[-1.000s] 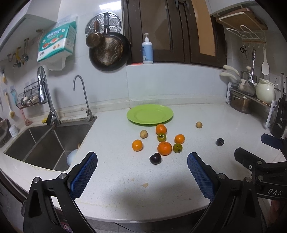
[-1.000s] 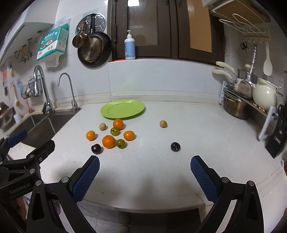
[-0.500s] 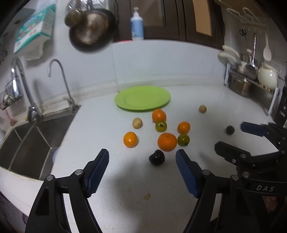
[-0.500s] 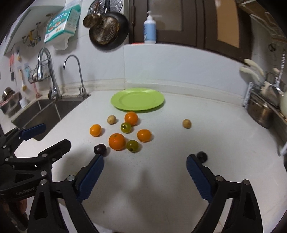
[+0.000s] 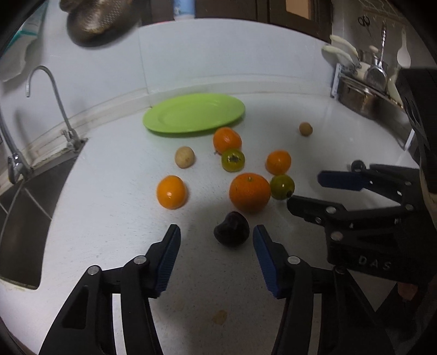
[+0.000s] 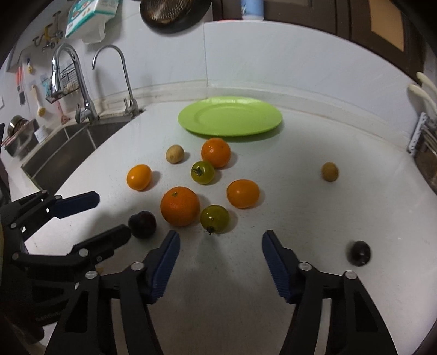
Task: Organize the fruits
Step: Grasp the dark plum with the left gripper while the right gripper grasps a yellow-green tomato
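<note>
— So, the room?
— White counter [image 6: 341, 131], sink [image 6: 68, 147] at left, green plate [image 6: 229, 116] empty near the wall.
— And what changed?
— Left gripper [image 5: 216, 240] advanced, jaws narrower but apart, straddling the dark plum [image 5: 231, 228]. Right gripper [image 6: 220, 245] gapes, nearer the green tomato [image 6: 214, 218].

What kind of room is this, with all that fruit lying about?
It looks like a home kitchen. A steel sink with tall taps is set into the white countertop, a pan hangs on the wall, and a green plate lies behind the loose fruit.
</note>
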